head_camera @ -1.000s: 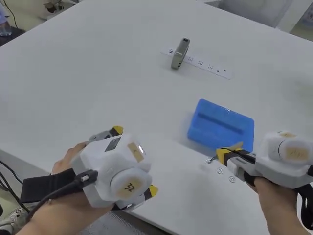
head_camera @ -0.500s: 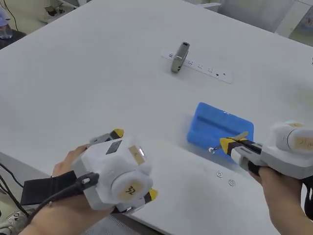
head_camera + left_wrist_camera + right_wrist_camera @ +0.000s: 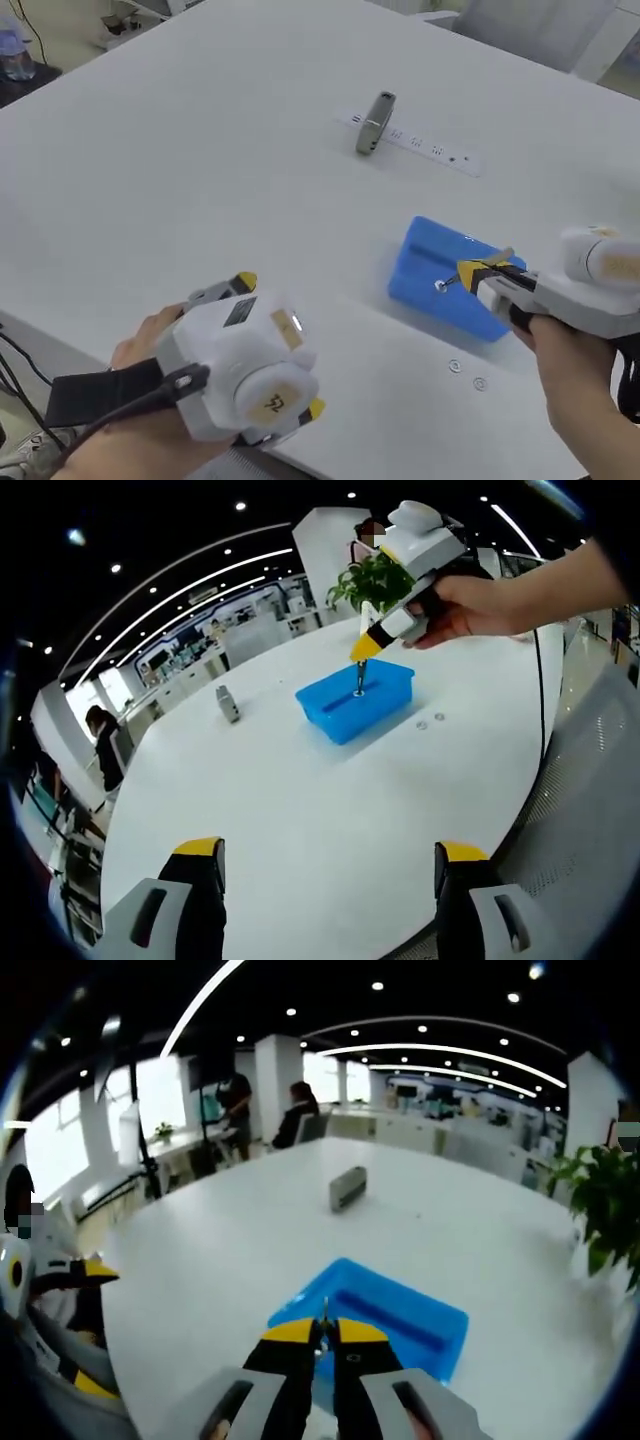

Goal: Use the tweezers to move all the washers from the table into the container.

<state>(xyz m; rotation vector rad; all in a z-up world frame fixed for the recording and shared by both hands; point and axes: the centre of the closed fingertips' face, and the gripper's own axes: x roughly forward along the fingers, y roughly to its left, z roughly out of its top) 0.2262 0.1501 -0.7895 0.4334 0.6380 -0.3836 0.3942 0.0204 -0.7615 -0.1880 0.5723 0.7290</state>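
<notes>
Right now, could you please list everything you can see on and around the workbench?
table: one, white, under everything
container: one, blue, on the table in front of the right gripper
washers: two, silvery, on the table near the container's near side, not touching it
power strip: one, white, flat on the far part of the table
block: one, grey, upright at one end of the power strip
plant: one, green, past the table's edge
tweezers: one, metal, tip pointing down over the container
left gripper: white with yellow tips, open, over bare table
right gripper: white with yellow tips, shut on the tweezers
</notes>
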